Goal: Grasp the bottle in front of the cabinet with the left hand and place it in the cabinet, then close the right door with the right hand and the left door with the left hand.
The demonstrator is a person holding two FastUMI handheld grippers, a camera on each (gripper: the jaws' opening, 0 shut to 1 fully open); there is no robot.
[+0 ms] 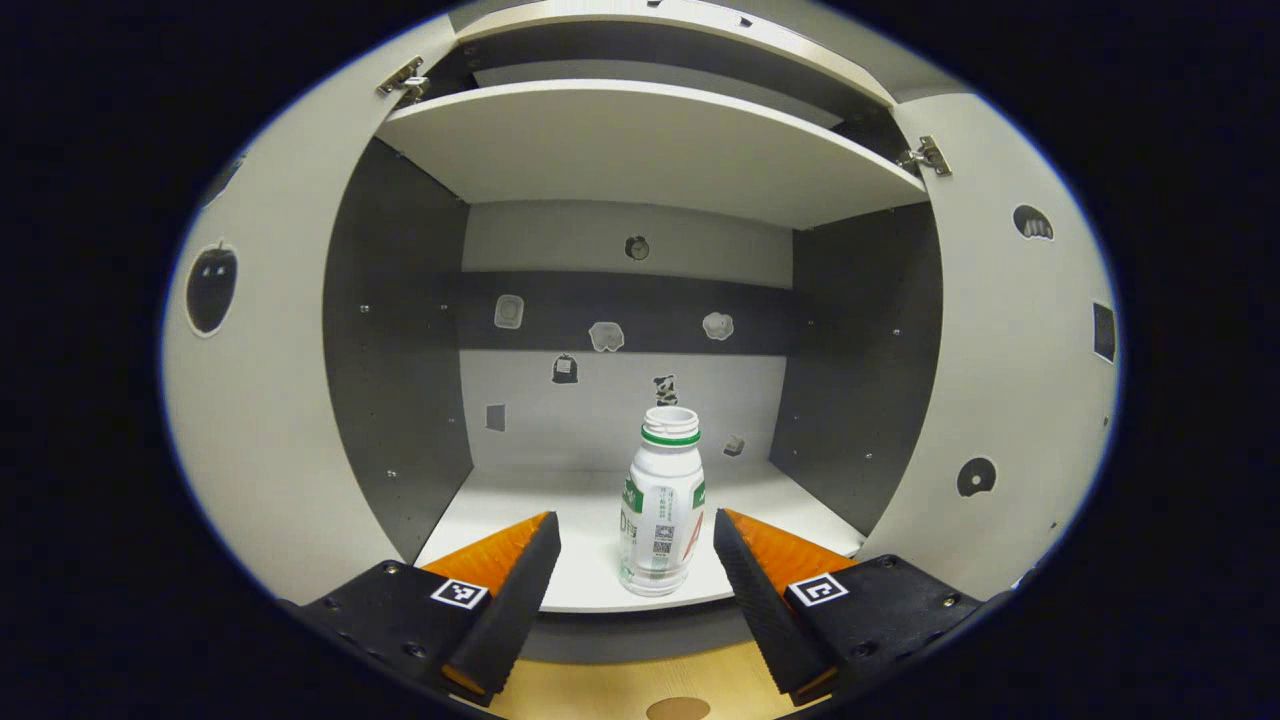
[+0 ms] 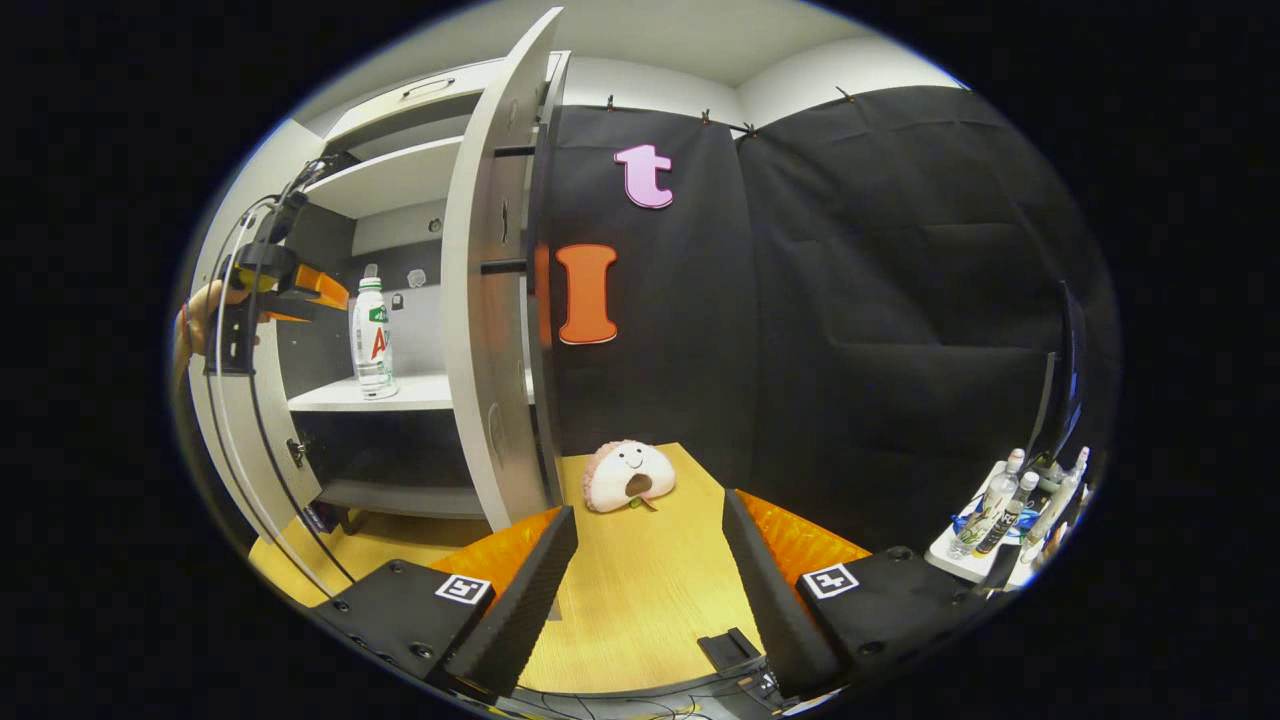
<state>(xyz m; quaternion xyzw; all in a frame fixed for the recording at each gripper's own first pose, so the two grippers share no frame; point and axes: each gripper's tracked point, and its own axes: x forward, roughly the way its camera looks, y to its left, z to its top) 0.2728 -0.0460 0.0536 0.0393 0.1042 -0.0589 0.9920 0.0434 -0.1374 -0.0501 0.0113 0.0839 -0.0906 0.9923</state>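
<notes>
Both jaws are held wide apart, nothing gripped. Between the left gripper fingers, at 12 o'clock, the capless bottle is stood upright on the cabinet shelf front edge. Ahead of the right gripper, the open right door is seen at 11 o'clock

A staged recording booth, this: black cloth wall pinned up behind, a sticker-dotted cabinet on a wooden table, cables trailing at the front.
</notes>
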